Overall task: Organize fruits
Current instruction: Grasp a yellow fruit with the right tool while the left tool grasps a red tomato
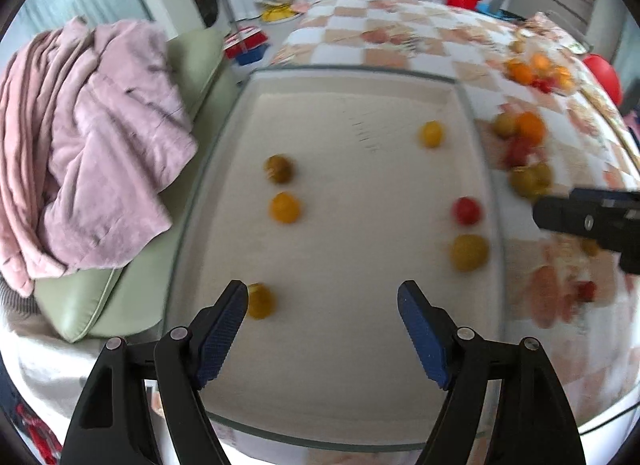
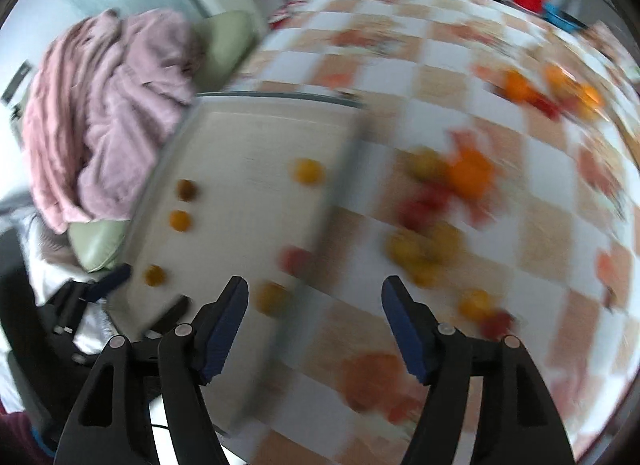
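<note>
Both the left claw (image 1: 322, 335) and right claw (image 2: 314, 323) gape wide, empty, ribbed blue pads above the smooth glass-rimmed tray (image 1: 340, 345) holding round fruits (image 1: 285, 207).

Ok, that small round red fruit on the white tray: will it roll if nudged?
Probably: the small round red fruit looks ball-shaped, and the white tray looks smooth and flat. Its raised rim should likely stop it. It looks small, so probably light.

Glass tray (image 1: 224, 153): six small fruits inside; left gripper (image 1: 322, 297) above, jaws apart, empty; pink blanket (image 1: 80, 137) beside.
</note>
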The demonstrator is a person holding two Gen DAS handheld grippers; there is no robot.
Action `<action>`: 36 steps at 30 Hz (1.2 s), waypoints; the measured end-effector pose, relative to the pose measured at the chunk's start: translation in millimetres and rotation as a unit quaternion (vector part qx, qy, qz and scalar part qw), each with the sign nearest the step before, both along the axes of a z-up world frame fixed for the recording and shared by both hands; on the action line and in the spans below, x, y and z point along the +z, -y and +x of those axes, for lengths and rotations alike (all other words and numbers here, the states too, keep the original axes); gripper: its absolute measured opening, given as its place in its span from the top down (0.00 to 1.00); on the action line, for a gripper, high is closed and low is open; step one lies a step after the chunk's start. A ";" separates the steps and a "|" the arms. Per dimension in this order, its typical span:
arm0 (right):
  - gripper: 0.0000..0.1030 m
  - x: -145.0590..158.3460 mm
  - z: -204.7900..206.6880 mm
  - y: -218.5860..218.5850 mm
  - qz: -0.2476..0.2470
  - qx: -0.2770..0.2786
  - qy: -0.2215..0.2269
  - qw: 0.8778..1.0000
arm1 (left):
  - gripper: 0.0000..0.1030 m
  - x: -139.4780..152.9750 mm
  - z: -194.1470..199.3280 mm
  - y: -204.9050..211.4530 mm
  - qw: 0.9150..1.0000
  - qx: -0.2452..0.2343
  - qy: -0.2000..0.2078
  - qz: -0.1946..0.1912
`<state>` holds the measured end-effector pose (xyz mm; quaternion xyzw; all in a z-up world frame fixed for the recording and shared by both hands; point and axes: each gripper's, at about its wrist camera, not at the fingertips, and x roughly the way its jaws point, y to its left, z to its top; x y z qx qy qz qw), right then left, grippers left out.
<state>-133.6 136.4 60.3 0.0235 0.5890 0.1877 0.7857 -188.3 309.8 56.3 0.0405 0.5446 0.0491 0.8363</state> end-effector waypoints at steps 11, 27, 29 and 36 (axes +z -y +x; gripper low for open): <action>0.32 -37.5 -12.9 94.9 -0.036 -0.097 -0.050 0.993 | 0.24 18.3 -13.7 88.5 0.995 -0.093 0.008 -0.041; 0.74 -42.0 -6.0 93.3 -0.106 -0.025 0.001 0.994 | 0.24 -5.9 -18.7 150.2 0.988 -0.137 -0.030 -0.065; 0.73 -41.8 -6.4 105.7 -0.109 -0.033 0.000 0.994 | 0.24 -8.7 -17.2 158.4 0.987 -0.144 -0.030 -0.067; 0.73 -42.0 -7.5 149.8 -0.110 -0.076 -0.010 0.991 | 0.24 -22.1 -7.4 187.9 0.983 -0.167 -0.034 -0.065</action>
